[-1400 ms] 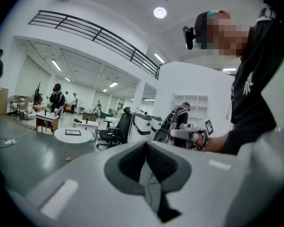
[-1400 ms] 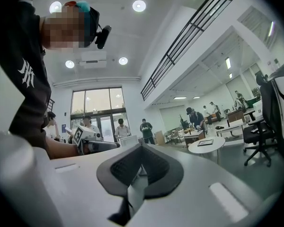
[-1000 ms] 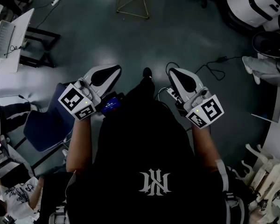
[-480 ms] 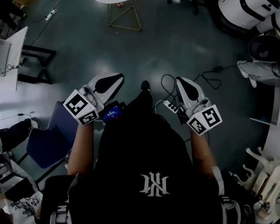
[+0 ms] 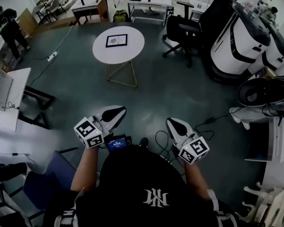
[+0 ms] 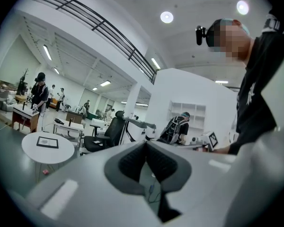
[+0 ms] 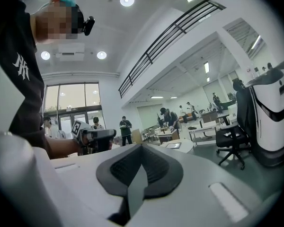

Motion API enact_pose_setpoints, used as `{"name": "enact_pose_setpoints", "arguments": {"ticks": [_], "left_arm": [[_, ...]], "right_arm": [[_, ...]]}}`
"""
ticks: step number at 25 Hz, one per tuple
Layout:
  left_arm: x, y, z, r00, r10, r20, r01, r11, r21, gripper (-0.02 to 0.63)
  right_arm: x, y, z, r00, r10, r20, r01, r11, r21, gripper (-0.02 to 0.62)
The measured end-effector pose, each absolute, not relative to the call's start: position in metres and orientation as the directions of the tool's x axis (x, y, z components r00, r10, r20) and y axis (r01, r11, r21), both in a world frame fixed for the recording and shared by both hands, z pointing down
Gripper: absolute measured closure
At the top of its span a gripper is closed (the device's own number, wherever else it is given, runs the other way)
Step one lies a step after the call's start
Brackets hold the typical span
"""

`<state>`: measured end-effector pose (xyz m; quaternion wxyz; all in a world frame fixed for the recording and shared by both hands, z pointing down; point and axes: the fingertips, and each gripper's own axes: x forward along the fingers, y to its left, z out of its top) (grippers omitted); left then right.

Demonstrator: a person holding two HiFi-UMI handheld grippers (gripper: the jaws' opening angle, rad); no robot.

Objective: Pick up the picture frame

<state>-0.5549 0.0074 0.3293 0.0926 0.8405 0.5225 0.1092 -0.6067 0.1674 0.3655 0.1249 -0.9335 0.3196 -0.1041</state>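
The left tool (image 5: pixel 117 111) and right tool (image 5: pixel 173 123) are held closed and empty, pointed level, presumably because nothing is yet within reach. The picture frame (image 5: pixel 116 40) is seen lying flat on the round white surface (image 5: pixel 130 48), well ahead of both tools.

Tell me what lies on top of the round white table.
A dark picture frame lies flat on the round white table, nothing else. Its picture is too small to read; the tabletop beneath it is covered.
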Motion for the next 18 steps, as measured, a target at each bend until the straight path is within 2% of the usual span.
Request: {"name": "enact_pose_setpoints", "arguments": {"ticks": [8,14,18], "left_arm": [[-0.439,0.051,0.315,0.37,0.929,-0.004,0.895,-0.355,0.271,0.602],[-0.403,0.084,0.342,0.321,0.947,0.027,0.894,-0.312,0.32,0.602],[-0.371,0.093,0.355,0.346,0.937,0.049,0.873,-0.341,0.349,0.601]], "right_arm": [[-0.507,0.197,0.323,0.819,-0.57,0.061,-0.55,-0.811,-0.199,0.595],[-0.48,0.231,0.338,0.848,-0.523,0.09,-0.492,-0.838,-0.237,0.595],[-0.447,0.251,0.349,0.842,-0.531,0.094,-0.496,-0.831,-0.251,0.595]]}}
